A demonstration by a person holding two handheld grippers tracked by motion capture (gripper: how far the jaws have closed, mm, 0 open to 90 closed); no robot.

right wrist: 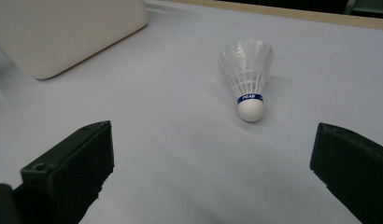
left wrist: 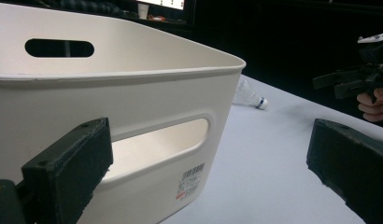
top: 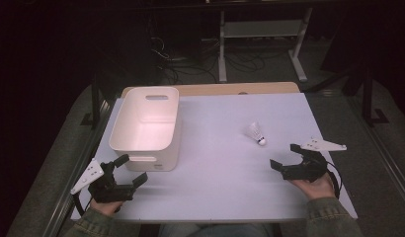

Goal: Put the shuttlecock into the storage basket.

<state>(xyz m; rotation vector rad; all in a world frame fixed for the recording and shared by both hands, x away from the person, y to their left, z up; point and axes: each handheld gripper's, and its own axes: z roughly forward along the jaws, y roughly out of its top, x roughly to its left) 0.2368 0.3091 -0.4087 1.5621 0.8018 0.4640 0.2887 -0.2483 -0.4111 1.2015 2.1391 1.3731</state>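
A white shuttlecock (top: 256,133) with a blue band lies on its side on the white table top (top: 225,168), right of centre; in the right gripper view the shuttlecock (right wrist: 247,79) points its cork toward me. My right gripper (top: 284,155) rests open just below and right of it, with nothing between its jaws. A white plastic bin (top: 147,126) with handle slots stands at the left. My left gripper (top: 133,169) sits open just in front of the bin's near wall (left wrist: 133,126), holding nothing. The shuttlecock (left wrist: 249,95) peeks out past the bin's corner.
A wooden strip (top: 230,89) runs along the table's far edge. Beyond it stand a white frame (top: 262,29) and cables on the dark floor. The right gripper (left wrist: 358,79) and its hand appear at the far right of the left gripper view.
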